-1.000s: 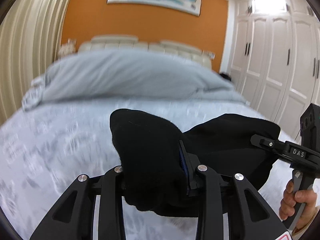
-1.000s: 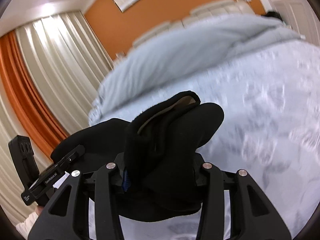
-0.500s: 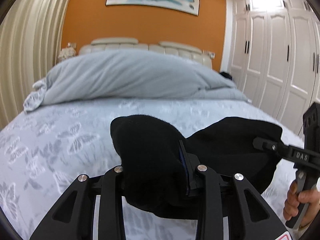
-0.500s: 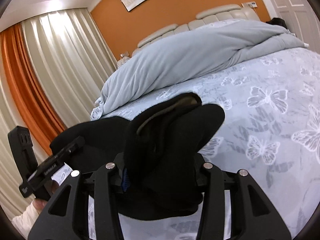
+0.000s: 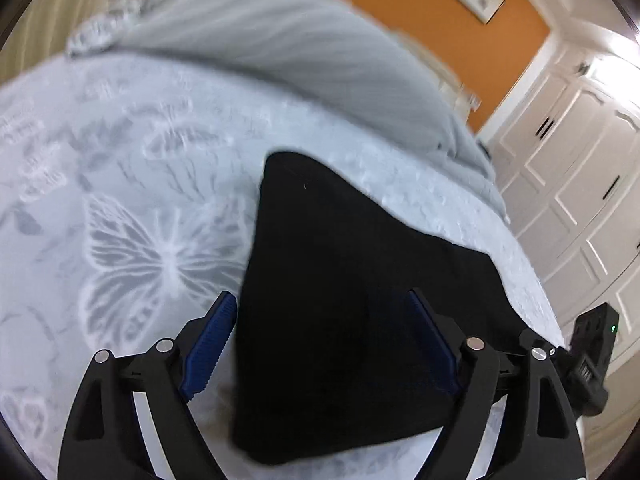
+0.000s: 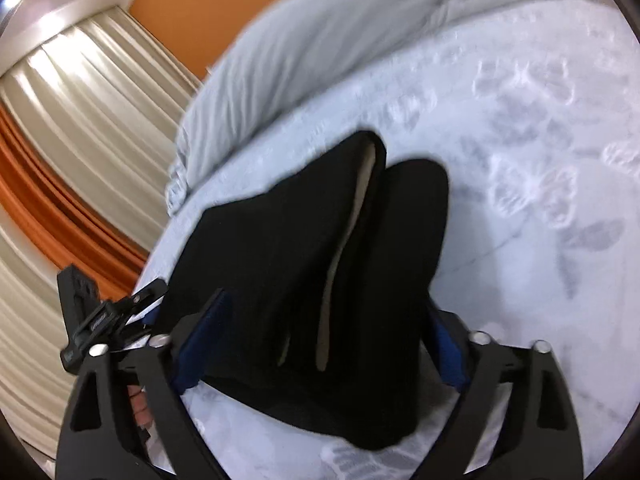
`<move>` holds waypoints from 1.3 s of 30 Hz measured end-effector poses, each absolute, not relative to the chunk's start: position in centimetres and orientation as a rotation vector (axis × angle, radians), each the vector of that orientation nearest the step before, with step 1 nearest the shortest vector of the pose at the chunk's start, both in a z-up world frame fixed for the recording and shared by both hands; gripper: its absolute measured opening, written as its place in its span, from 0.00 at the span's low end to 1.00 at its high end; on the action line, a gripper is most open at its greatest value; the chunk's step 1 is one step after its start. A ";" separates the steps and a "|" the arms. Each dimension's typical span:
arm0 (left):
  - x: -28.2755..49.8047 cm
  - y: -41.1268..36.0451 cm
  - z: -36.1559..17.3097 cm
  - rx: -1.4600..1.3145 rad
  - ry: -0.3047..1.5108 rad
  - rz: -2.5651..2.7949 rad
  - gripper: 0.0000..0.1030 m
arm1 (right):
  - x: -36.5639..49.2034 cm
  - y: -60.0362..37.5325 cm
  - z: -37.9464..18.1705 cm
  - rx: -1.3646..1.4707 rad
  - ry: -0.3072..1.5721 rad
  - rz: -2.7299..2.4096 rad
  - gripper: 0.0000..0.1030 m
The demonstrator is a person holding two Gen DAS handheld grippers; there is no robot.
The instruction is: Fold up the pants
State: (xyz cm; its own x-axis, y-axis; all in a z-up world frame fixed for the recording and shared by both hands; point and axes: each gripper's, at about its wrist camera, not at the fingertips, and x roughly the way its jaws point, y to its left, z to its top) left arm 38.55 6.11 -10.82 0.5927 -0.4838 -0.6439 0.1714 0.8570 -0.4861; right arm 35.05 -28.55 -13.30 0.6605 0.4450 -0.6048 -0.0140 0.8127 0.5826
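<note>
The black pants (image 5: pixel 340 280) lie folded on the butterfly-print bed sheet (image 5: pixel 140 220). My left gripper (image 5: pixel 320 294) points down over their near edge, and its jaws are opening. The cloth sits between the blue pads (image 5: pixel 212 344), and the left pad stands clear of it. In the right wrist view the pants (image 6: pixel 260 260) bunch up thicker, with a beige inner strip (image 6: pixel 340 260) showing along a fold. My right gripper (image 6: pixel 324 300) straddles that end. Its jaws are opening too, with the cloth between them and no pinch to be seen.
A grey duvet (image 5: pixel 280 60) is heaped across the head of the bed under an orange wall. White wardrobe doors (image 5: pixel 580 180) stand on the right, cream and orange curtains (image 6: pixel 80 120) on the left. A hand (image 6: pixel 140 404) shows behind the left gripper's body (image 6: pixel 92 308).
Both grippers were shut on bunches of the pants held up above the bed. Now both have dipped down, their jaws have spread, and the pants rest on the sheet.
</note>
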 end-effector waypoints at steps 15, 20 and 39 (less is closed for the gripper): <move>29.2 5.5 -10.1 -0.260 0.988 -0.393 0.30 | 25.7 -29.7 -13.3 0.548 0.956 0.242 0.64; 29.6 4.7 -10.9 -0.272 1.010 -0.325 0.67 | 26.8 -29.7 -12.7 0.590 0.959 0.252 0.66; 30.6 3.0 -12.6 -0.291 0.954 -0.302 0.78 | 28.4 -27.4 -14.1 0.546 0.907 0.210 0.70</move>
